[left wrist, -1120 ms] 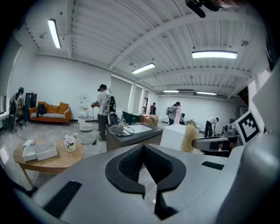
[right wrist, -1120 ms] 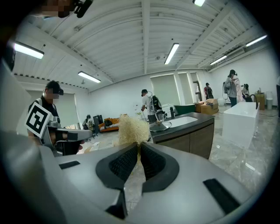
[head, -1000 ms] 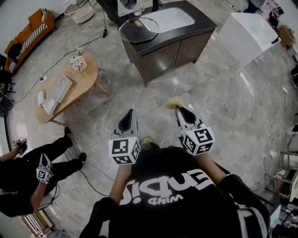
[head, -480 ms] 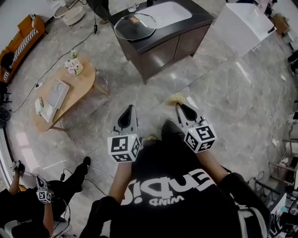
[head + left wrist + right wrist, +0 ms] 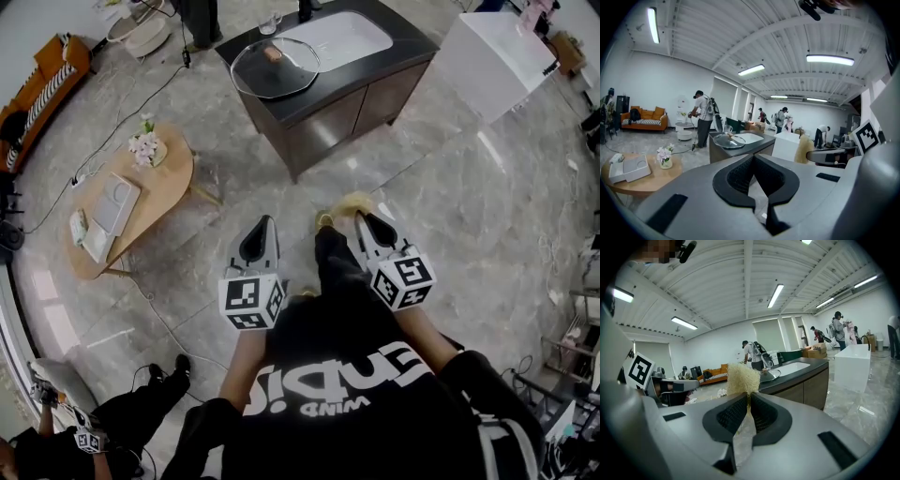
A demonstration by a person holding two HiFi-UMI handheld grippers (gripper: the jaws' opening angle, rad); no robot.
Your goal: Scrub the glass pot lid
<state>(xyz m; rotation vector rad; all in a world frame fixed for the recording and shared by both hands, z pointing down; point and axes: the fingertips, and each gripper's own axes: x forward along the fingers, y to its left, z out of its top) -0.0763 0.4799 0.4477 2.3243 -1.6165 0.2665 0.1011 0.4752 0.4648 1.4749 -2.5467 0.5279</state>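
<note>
The glass pot lid (image 5: pixel 275 67) lies flat on the dark counter (image 5: pixel 380 67) beside a white sink (image 5: pixel 339 38), well ahead of me across the floor. In the left gripper view the lid (image 5: pixel 727 140) shows small and distant. My left gripper (image 5: pixel 265 223) is shut with nothing in it, held at waist height. Beside it my right gripper (image 5: pixel 362 217) is shut on a yellow fibrous scrubber (image 5: pixel 352 202). The scrubber (image 5: pixel 741 378) sticks up past the jaw tips, with the lid (image 5: pixel 771 373) far beyond it.
A round wooden table (image 5: pixel 161 192) with a flower vase (image 5: pixel 142 147) and a tray stands to the left. A white cabinet (image 5: pixel 492 61) is at the right. A person crouches at lower left (image 5: pixel 122 422). Cables run over the marble floor. Several people stand behind the counter.
I have walked closer to the counter; a foot has stepped out in front. The crouching person has slid toward the picture's bottom left. Both grippers keep their hold and pose.
</note>
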